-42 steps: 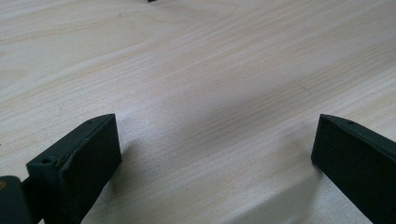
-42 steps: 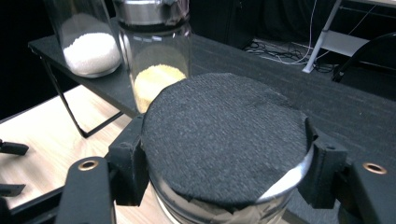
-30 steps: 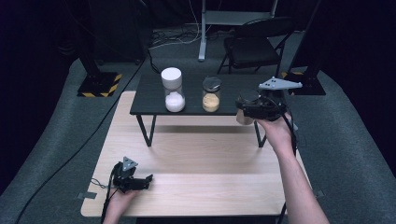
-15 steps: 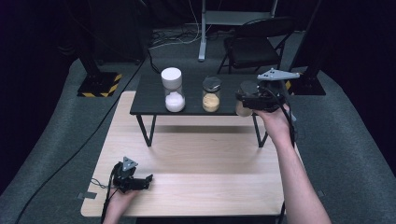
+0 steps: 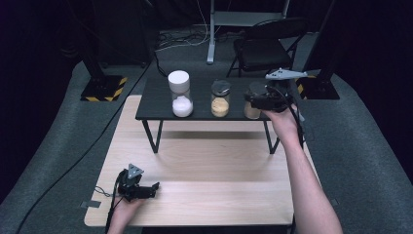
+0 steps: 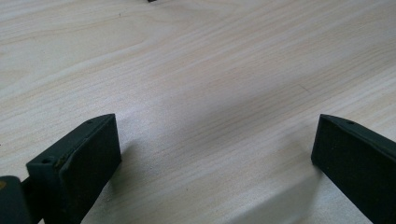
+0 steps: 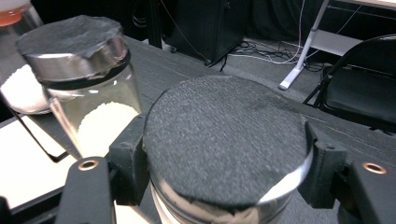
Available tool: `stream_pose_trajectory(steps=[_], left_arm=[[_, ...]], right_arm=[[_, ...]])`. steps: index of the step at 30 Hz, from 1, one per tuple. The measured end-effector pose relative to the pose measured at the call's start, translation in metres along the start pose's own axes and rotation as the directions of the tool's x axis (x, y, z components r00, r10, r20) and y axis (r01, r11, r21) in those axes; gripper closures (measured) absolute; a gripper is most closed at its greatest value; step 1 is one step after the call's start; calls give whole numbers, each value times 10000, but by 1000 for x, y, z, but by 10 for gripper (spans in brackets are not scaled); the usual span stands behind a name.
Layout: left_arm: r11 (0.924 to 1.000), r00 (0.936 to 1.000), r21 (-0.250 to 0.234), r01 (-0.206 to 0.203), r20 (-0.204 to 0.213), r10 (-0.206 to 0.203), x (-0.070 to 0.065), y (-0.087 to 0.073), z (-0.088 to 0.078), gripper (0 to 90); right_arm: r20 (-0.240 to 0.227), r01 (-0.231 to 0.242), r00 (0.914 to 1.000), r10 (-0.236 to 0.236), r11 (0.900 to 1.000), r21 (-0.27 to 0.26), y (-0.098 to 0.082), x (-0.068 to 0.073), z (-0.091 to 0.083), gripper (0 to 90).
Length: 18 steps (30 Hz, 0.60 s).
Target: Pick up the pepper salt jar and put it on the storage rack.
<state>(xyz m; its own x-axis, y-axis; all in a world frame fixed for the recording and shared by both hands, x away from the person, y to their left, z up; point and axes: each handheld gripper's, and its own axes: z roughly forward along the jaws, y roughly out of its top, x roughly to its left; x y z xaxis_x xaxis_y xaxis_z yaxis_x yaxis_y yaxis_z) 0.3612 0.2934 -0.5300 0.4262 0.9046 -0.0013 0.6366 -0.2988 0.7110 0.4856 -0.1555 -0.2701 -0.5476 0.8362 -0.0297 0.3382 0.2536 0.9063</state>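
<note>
Right gripper (image 5: 257,101): at 2 o'clock on the high view, jaws clamped on the right-hand jar (image 7: 224,154) at lid height, likely to lift or turn it
Right-hand jar: stands at the right end of the black shelf (image 5: 156,100); felt-topped metal lid, pale contents
Middle jar (image 5: 220,99): just beside it at 9 o'clock, yellowish grains
White-lidded jar (image 5: 179,93): further left, white powder
Left gripper (image 5: 146,190): at 7 o'clock, parked on the wooden table (image 6: 210,70), jaws wide apart, empty
Writing: none readable on any jar or lid
</note>
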Motion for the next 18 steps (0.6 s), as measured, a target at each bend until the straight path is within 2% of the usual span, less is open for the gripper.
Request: stream_pose_trajectory(steps=[8, 18], left_arm=[[10000, 10000, -5, 3, 3, -3, 0, 0, 0, 10], [10000, 10000, -13, -7, 8, 7, 0, 0, 0, 10]], right_arm=[[-28, -48, 10000, 48, 10000, -38, 3, -4, 8, 311], [-84, -95, 9999, 94, 9999, -124, 2, -2, 6, 269]])
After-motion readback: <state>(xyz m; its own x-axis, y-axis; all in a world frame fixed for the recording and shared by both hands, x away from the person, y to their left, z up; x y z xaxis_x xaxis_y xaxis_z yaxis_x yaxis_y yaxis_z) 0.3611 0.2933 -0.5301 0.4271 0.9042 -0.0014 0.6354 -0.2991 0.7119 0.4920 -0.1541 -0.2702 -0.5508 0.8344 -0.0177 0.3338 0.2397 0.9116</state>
